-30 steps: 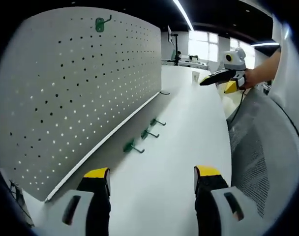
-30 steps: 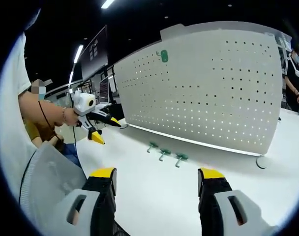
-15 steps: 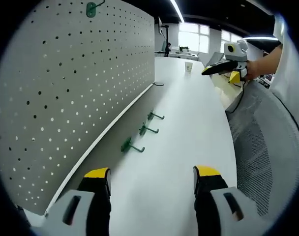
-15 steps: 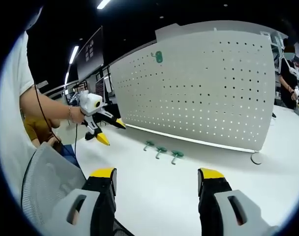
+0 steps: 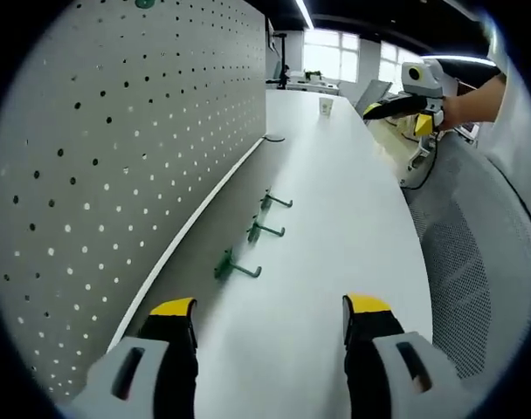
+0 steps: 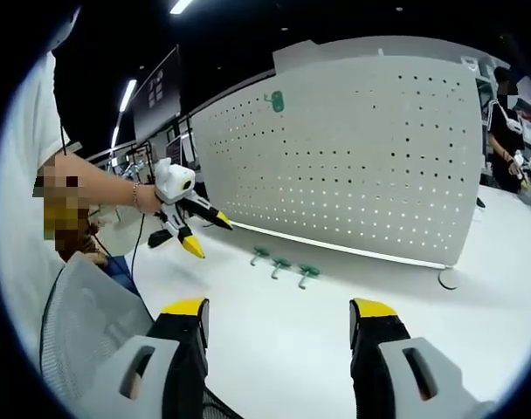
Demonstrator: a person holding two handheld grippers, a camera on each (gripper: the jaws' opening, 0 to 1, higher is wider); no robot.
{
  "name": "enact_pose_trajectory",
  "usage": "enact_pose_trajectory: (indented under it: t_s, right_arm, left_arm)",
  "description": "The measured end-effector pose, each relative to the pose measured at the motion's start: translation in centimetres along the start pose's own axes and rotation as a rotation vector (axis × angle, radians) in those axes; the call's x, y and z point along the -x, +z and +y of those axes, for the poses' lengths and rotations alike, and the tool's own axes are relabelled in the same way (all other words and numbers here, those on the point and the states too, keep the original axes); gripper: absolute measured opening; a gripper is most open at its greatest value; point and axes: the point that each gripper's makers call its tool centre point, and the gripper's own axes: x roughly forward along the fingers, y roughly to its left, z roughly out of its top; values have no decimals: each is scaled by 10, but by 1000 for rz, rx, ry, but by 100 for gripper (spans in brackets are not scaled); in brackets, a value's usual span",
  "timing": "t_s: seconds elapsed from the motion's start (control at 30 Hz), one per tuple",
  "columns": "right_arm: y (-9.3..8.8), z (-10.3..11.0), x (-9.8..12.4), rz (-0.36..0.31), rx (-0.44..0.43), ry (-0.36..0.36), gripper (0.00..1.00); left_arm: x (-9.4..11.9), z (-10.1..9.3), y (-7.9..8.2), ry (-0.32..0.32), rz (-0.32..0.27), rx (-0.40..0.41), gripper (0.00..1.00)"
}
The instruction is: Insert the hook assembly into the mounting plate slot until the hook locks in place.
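Left gripper view: the left gripper (image 5: 270, 319) rises from the bottom edge with its two yellow-tipped jaws spread wide and nothing between them. They hang over a white table (image 5: 335, 227). A grey pegboard (image 5: 117, 148) fills the left half of the frame, standing upright along the table's edge; its top runs out of the picture, and a green hook mounted on it (image 5: 144, 3) is cut off at the upper edge. Three loose green hooks (image 5: 257, 230) lie in a row at centre frame on the table, just beside the pegboard's foot, well ahead of the jaws. At upper right the right gripper (image 5: 396, 109) is held in a hand (image 5: 462, 109); its jaws are parted and empty. A mesh chair back (image 5: 475, 279) covers the lower right.

Right gripper view: the right gripper (image 6: 274, 319) also comes up from the bottom, jaws released and apart, holding nothing. The pegboard (image 6: 362, 157) spans the centre and right, with the mounted hook (image 6: 276, 102) small at its upper left corner. The three hooks (image 6: 285, 266) lie on the table (image 6: 335, 332) below it at centre, too small to make out in detail. The left gripper (image 6: 200, 236), at centre left, is parted and empty. A person (image 6: 507, 131) stands at the far right, partly cut off.
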Motion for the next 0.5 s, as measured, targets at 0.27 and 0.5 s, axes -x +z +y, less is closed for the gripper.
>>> enact_pose_trajectory:
  t_s: [0.27,0.5]
  right_arm:
    - [-4,3,2,23,18,4,63]
    - [-4,1,4,23,14,0,63]
  left_arm:
    - [-13,6,2,-14,30,-15,68]
    - [-25,13,8,-24,58,-54,68]
